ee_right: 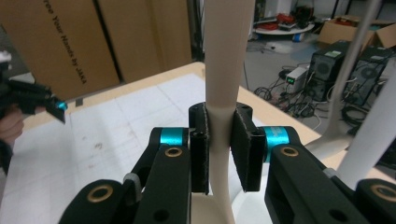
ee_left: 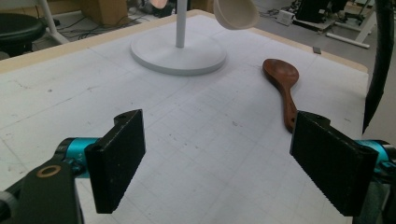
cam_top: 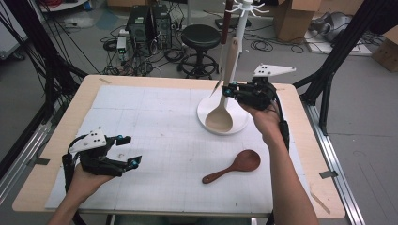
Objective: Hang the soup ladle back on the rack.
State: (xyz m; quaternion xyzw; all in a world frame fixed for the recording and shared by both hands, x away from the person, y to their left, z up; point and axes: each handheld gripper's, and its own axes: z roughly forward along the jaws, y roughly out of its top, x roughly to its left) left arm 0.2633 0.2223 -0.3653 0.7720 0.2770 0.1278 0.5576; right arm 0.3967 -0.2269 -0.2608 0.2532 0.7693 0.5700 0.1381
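Cardboard box (ee_right: 60, 42), behind the table: printed text, legible part "ree Your Hands by JAKA".

Right gripper (ee_right: 219, 149): jaws closed narrow, pads clamping the handle of a pale wooden spoon (cam_top: 224, 101). Spoon held upright, bowl downward, lifted above the round white base of the utensil rack (cam_top: 239, 123), beside its post.

Left gripper (cam_top: 127, 151): jaws spread wide, nothing between the pads; low over the white gridded mat (cam_top: 155, 140), near left corner.

Dark brown wooden spoon (cam_top: 234, 166): lying flat on mat, in front of rack base.

Two spoons, one pale (cam_top: 220, 117) and one dark (cam_top: 233, 166), and one white rack (cam_top: 240, 28).
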